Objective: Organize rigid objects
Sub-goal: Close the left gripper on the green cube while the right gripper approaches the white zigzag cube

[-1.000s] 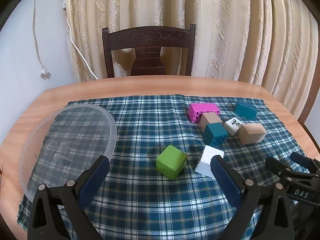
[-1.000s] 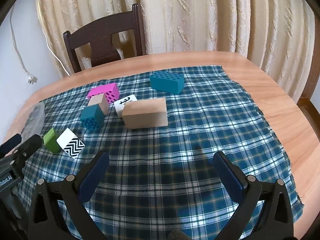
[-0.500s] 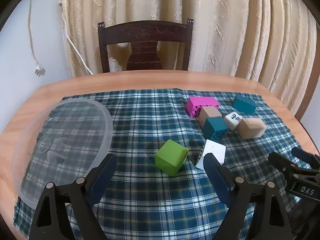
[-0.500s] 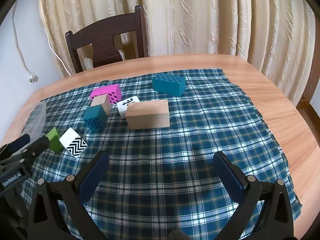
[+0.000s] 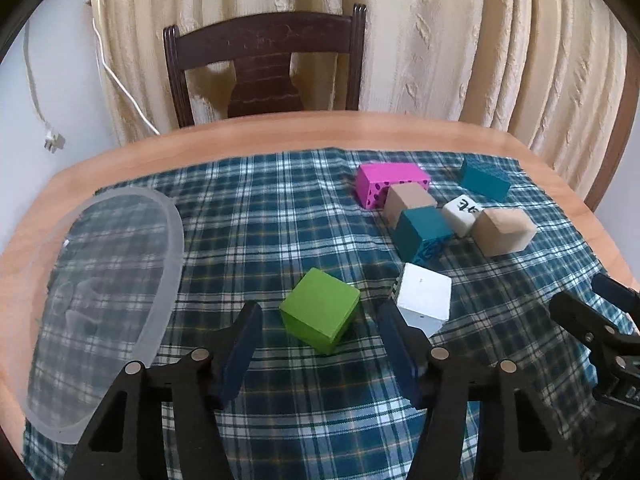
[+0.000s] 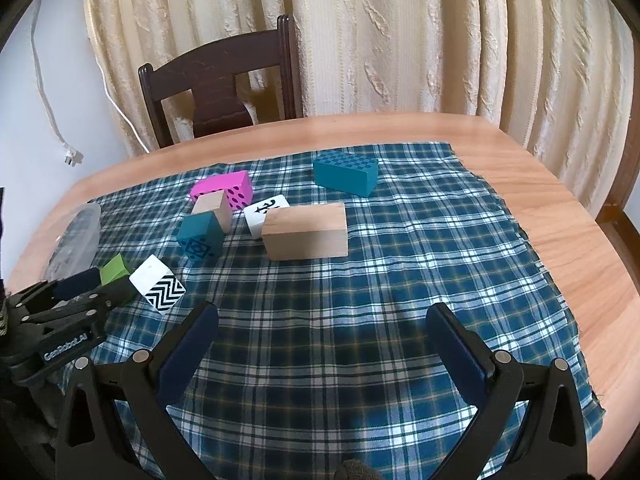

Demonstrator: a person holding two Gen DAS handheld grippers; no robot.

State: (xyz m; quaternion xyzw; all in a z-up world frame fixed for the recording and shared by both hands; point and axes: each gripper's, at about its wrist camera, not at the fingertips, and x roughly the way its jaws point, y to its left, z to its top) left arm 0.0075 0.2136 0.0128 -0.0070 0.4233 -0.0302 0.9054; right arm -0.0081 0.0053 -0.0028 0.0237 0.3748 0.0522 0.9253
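Left tongs spread near the green block

Left tongs hang low over the checked cloth, spread apart, with the green block just ahead between the tips and not touching either. Just right of it lies a white block with a zigzag side. Further back sit a teal cube, a small tan block, a pink dotted block, a white block with black marks, a long tan block and a teal brick. A clear plastic lid rests on the cloth to the left. Right tongs are spread wide above bare cloth, well apart from the blocks. Beyond the table stands a dark chair
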